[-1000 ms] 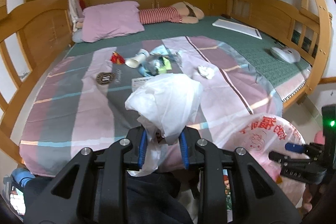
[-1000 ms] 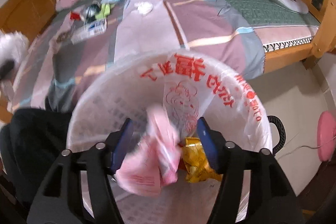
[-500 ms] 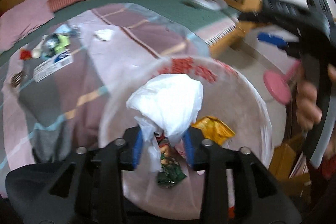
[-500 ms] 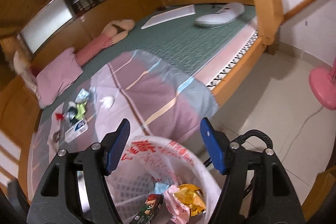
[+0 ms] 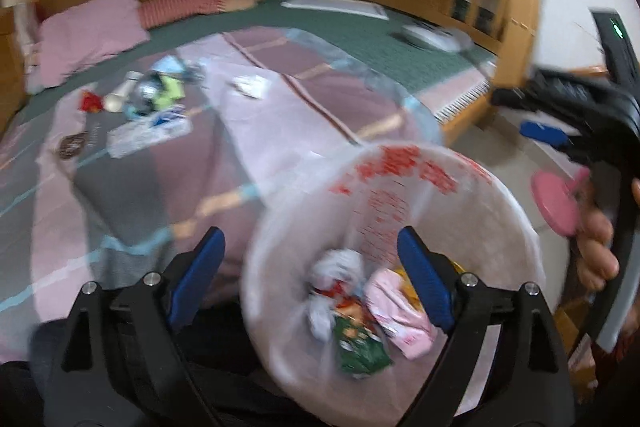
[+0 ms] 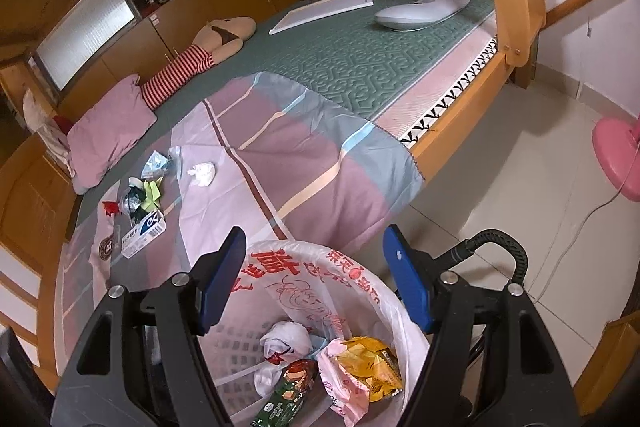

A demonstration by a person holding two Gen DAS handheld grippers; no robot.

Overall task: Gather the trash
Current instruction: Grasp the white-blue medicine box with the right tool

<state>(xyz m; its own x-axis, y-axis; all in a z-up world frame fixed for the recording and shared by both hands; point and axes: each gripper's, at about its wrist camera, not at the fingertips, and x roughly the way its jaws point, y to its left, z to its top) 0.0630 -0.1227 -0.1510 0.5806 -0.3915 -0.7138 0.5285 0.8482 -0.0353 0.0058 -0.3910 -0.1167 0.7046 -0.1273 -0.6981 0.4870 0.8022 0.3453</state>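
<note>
I am holding my left tongs (image 5: 310, 265) over the trash bin (image 5: 496, 195), and they are opening wide with nothing pinched between the blue tips. Down inside the bin, a crumpled white bag (image 5: 336, 267) is lying on the pile, beside a pink wrapper (image 5: 396, 311) and a green packet (image 5: 358, 341). A white liner with red writing is covering the bin's rim.

My right tongs (image 6: 314, 277) are hanging open above the same bin (image 6: 360, 267), and they are holding nothing. From this side I am seeing a yellow snack bag (image 6: 368, 363) too, lying next to the white bag (image 6: 286, 339).

The bin is standing on the floor, just beside the bed (image 6: 360, 59). More trash is waiting on the striped blanket (image 6: 288, 163): a white box (image 6: 144, 231), a scrunched tissue (image 6: 202, 171), a red scrap (image 6: 110, 207), and a small heap of green and blue wrappers (image 6: 148, 187). They are lying well apart from the bin, near a pink pillow (image 6: 110, 131).
</note>
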